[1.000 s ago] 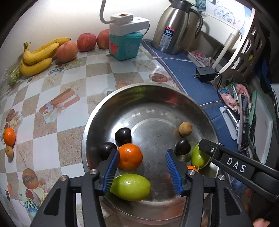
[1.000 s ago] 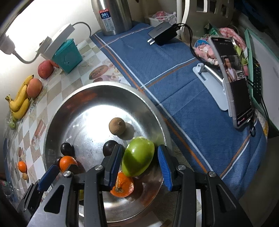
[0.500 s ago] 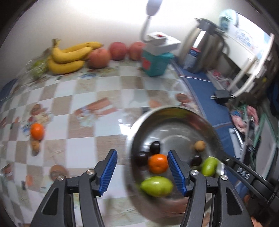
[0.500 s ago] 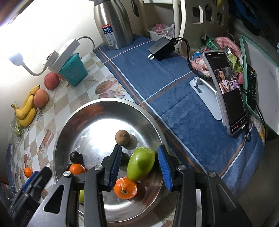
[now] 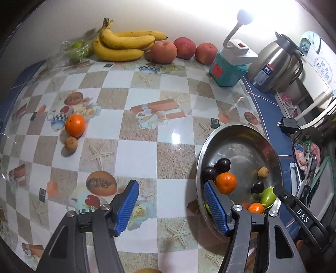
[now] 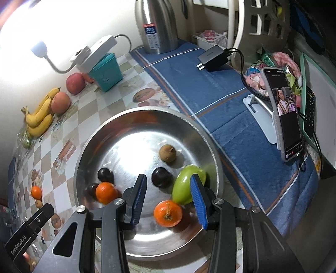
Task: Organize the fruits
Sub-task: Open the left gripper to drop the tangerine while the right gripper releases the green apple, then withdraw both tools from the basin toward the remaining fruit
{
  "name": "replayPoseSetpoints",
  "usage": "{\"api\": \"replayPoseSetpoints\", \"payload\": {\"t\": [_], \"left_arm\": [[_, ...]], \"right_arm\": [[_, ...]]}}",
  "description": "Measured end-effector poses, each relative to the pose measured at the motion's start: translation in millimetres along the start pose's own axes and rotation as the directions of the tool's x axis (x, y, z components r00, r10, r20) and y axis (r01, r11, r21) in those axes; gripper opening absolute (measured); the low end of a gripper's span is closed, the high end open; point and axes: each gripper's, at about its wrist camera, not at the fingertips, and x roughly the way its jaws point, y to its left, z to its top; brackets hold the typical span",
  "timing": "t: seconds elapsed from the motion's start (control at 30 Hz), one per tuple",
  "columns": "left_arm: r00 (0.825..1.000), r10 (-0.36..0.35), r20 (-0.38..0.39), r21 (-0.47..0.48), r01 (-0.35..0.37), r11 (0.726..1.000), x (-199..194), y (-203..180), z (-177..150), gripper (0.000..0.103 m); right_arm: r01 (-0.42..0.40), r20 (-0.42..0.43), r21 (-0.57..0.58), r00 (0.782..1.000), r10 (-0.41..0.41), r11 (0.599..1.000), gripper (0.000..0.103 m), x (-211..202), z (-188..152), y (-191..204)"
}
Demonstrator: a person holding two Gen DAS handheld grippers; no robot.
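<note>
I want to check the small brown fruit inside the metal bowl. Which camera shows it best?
The right wrist view: the small brown fruit lies unobstructed on the metal bowl floor. In the left wrist view it is smaller, near the edge.

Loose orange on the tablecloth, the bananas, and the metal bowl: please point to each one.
loose orange [image 5: 75, 125]: left wrist view, middle of its peel.
bananas [image 5: 122, 45]: left wrist view, middle of the bunch.
metal bowl [image 6: 130, 145]: right wrist view, bare inner floor.

Checkered tablecloth [image 5: 138, 134], bright lamp [image 5: 244, 15], perhaps whitewashed wall [image 5: 189, 16]
</note>
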Motion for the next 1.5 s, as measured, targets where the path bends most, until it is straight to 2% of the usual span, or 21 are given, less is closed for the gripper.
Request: {"api": "replayPoseSetpoints", "payload": {"t": [0.1,0.13,0.2,0.27,0.33,0.47,0.83,0.87,0.9,0.93,1.5], "left_arm": [[1.000,0.018,0.000,0.008,-0.018,1.000,0.4,-1.3,0.4,0.075],[1.000,0.028,0.002,0.010,-0.028,1.000,0.7,-1.0,0.4,0.081],[0.999,0.045,0.005,0.008,-0.045,0.999,2.0,-0.1,0.0,0.088],[0.998,0.063,0.006,0.003,-0.063,0.998,3.7,2.1,0.1,0.099],[0.996,0.084,0.007,-0.004,-0.084,0.996,5.5,5.0,-0.1,0.103],[0.995,0.103,-0.004,-0.009,-0.103,0.995,9.8,8.5,-0.4,0.103],[0.991,0.134,-0.018,-0.028,-0.134,0.991,17.4,13.8,-2.2,0.103],[0.990,0.138,-0.018,-0.030,-0.139,0.990,17.8,14.2,-2.3,0.103],[0.990,0.142,-0.019,-0.032,-0.143,0.989,18.2,14.6,-2.5,0.103],[0.989,0.144,-0.020,-0.033,-0.144,0.989,18.6,14.7,-2.7,0.103],[0.988,0.154,-0.015,-0.010,-0.154,0.988,19.0,14.4,-1.8,0.103]], "right_arm": [[0.004,0.003,-0.021,1.000,-0.004,1.000,0.045,-1.6,-1.4,6.7],[0.006,0.003,-0.027,1.000,-0.006,1.000,0.048,-1.8,-1.9,8.3],[0.004,0.002,-0.037,1.000,-0.004,0.999,0.070,-0.8,-2.6,11.5],[-0.004,0.001,-0.045,1.000,0.004,0.999,0.074,0.6,-2.8,13.4],[0.003,0.001,-0.053,1.000,-0.003,0.999,0.076,1.6,-3.1,15.0],[0.014,-0.004,-0.059,1.000,-0.014,0.998,0.084,4.1,-3.9,15.8],[0.012,-0.026,-0.082,1.000,-0.014,0.997,0.087,11.1,-6.8,19.9],[0.013,-0.027,-0.083,1.000,-0.015,0.996,0.090,11.4,-7.5,20.1],[0.014,-0.028,-0.084,0.999,-0.017,0.996,0.102,11.7,-7.6,20.2],[0.016,-0.028,-0.085,0.999,-0.018,0.996,0.103,12.0,-7.5,20.4],[0.046,-0.030,-0.113,0.998,-0.050,0.993,0.103,14.1,-8.6,24.3]]}}
